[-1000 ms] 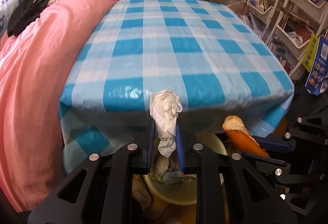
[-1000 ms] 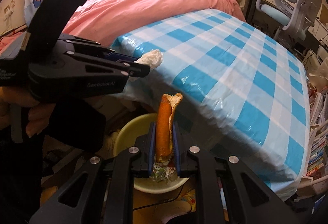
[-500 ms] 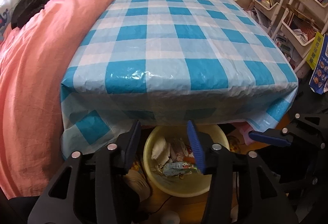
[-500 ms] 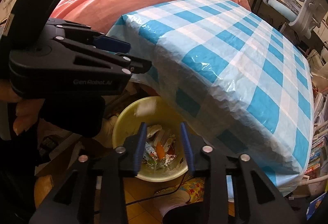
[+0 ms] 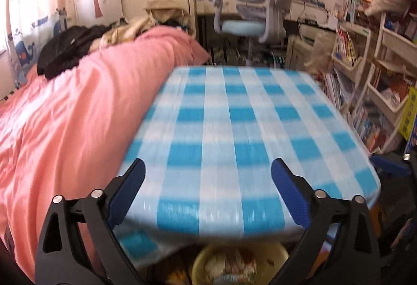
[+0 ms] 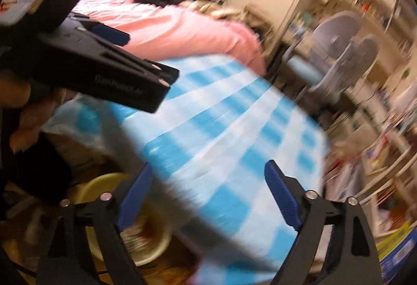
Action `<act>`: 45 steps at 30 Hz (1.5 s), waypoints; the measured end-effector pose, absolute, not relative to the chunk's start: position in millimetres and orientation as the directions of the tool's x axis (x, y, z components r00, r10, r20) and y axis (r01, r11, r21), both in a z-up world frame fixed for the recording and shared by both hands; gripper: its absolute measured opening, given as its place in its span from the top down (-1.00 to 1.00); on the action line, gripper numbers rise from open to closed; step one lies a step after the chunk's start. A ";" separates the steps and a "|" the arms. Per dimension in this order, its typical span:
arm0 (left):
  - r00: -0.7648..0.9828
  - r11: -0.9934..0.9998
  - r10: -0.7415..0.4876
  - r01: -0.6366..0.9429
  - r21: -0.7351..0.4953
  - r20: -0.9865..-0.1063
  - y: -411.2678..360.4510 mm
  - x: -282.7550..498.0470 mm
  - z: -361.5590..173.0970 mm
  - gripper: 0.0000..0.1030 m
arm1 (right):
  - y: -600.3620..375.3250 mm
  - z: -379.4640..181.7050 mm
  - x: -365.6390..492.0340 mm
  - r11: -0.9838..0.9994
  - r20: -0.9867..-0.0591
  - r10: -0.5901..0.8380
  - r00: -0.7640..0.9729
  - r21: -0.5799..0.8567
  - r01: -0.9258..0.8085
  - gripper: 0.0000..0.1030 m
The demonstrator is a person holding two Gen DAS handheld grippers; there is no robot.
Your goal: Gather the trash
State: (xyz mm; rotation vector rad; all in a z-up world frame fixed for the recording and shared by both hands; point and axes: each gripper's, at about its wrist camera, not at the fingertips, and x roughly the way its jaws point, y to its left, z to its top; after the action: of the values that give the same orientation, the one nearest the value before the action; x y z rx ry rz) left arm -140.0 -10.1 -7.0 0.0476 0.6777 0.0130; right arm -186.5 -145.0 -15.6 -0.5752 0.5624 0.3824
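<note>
My left gripper (image 5: 207,167) is wide open and empty, raised over the near edge of the blue-and-white checked table (image 5: 234,128). Below that edge stands the yellow bin (image 5: 206,256) with crumpled trash inside. My right gripper (image 6: 207,170) is also wide open and empty, over the table's near corner (image 6: 234,144); the view is blurred. The yellow bin (image 6: 101,183) shows at lower left with wrappers in it. The left gripper's black body (image 6: 109,76) shows at upper left in the right wrist view.
A pink duvet on a bed (image 5: 73,107) borders the table's left side. A grey desk chair (image 5: 255,11) stands beyond the far end. White shelves with books (image 5: 378,81) line the right side.
Both grippers let go of the tissue and the orange peel, which dropped into the bin. Both have since opened wider and risen, tilting up from the bin to the table top.
</note>
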 end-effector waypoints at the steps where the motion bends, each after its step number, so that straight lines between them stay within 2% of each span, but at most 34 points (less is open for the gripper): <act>1: 0.785 0.999 0.030 0.001 0.049 -0.619 -10.8 -133.3 -4.1 -0.85 | -148.8 -13.3 -181.4 0.781 -0.574 0.168 0.802 -0.418 -0.463 -0.71; 6: 0.793 0.999 0.027 0.006 0.052 -0.608 -19.9 -94.7 0.2 -0.85 | -170.6 -1.5 -153.5 0.853 -0.510 0.110 0.853 -0.392 -0.345 -0.79; 15: 0.809 0.992 0.028 0.051 0.117 -0.587 -53.1 -36.6 -5.3 -0.85 | -195.5 -1.6 -106.4 0.949 -0.543 0.063 0.837 -0.228 -0.219 -0.83; 18: 0.800 0.996 0.023 0.030 0.078 -0.599 -52.6 -28.9 -7.1 -0.85 | -197.5 -5.4 -98.6 0.959 -0.565 0.064 0.823 -0.193 -0.207 -0.83; 22: 0.790 0.999 0.024 0.003 0.042 -0.613 -49.8 -25.1 -10.2 -0.85 | -196.3 -2.0 -98.4 0.959 -0.544 0.057 0.837 -0.204 -0.198 -0.83; 30: 0.784 0.999 0.025 -0.003 0.036 -0.620 -46.6 -20.7 -8.8 -0.85 | -205.6 3.6 -93.3 0.973 -0.530 0.037 0.847 -0.173 -0.150 -0.85; 39: 0.771 0.999 0.020 0.016 0.051 -0.636 -47.9 -18.6 -11.7 -0.85 | -221.7 2.8 -84.4 0.991 -0.560 0.074 0.825 -0.052 -0.125 -0.85; 45: 0.771 0.998 0.024 0.021 0.063 -0.636 -49.5 -19.1 -11.8 -0.85 | -218.5 2.4 -84.7 0.990 -0.562 0.081 0.823 -0.053 -0.134 -0.85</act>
State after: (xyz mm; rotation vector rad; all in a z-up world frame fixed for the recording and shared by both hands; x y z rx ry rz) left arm -19.1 -49.5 -11.8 0.0681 0.6902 0.0013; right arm -84.7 -218.5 2.4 -0.0919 0.5936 0.1149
